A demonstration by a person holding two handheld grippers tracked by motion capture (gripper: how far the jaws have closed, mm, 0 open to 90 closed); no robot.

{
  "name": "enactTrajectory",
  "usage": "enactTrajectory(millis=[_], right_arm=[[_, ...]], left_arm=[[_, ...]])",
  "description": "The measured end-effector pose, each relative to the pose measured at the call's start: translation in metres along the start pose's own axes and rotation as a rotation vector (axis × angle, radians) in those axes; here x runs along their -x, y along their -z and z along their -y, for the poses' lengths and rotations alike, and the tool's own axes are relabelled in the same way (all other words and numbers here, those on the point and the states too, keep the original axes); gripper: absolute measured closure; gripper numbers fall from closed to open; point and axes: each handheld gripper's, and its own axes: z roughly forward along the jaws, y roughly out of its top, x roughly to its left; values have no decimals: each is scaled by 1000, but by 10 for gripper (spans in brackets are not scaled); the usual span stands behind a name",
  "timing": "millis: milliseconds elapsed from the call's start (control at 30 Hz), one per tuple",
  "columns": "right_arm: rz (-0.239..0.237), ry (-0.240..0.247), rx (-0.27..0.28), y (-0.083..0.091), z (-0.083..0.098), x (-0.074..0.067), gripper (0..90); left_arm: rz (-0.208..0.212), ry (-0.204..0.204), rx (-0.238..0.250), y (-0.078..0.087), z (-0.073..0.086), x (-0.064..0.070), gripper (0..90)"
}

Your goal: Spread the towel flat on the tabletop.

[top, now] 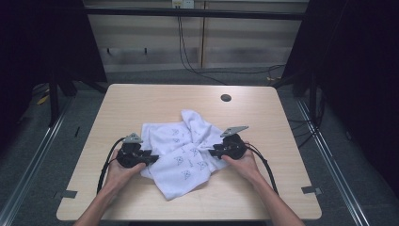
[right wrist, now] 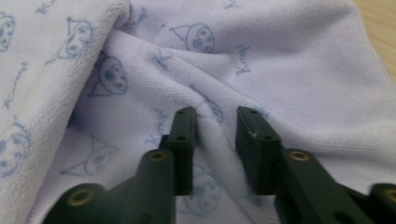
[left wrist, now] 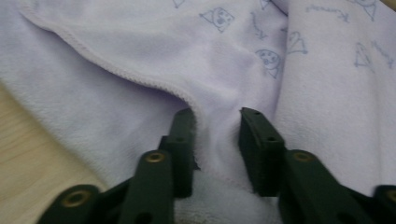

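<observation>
Bare table [top: 141, 101] rings the crumpled towel [top: 181, 157] on every side.

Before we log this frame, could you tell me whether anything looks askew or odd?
Only the white towel: it lies crumpled and skewed on the table, with a fold bunched between each pair of tongs. No damage or spill shows.

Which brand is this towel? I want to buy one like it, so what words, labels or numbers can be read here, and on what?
Blue script word repeated across the white towel, among cartoon faces: starts with "K", possibly "Kuromi", too blurred to be sure.
High view: the same print is too small to read.
Table: no text.
</observation>
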Motion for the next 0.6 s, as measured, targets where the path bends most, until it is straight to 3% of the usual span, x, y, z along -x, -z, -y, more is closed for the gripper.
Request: enactTrajectory(millis=[100, 167, 267, 300, 333, 367, 433, 500, 600], right_arm=[[2, 2, -14, 1, 0, 1, 821], [4, 0, -23, 1, -1, 1, 855], [17, -11, -23, 8, -4, 3, 875], [23, -18, -12, 12, -6, 5, 876], [33, -18, -2, 18, -8, 8, 876], [41, -25, 9, 23, -9, 10, 876], [52, -32, 21, 29, -10, 14, 877], [61, -53, 48, 39, -10, 22, 877], [111, -76, 66, 53, -10, 34, 877]], left_arm=[[18, -35, -7, 0, -1, 5, 841], [32, -20, 18, 4, -2, 6, 860], [69, 30, 114, 19, -5, 1, 873], [94, 55, 195, 34, -7, -1, 874], [104, 53, 230, 41, -8, 0, 875], [104, 53, 230, 41, -8, 0, 877], [135, 62, 285, 55, -9, 3, 877], [125, 51, 306, 63, -10, 4, 877], [135, 79, 367, 76, -10, -1, 877]])
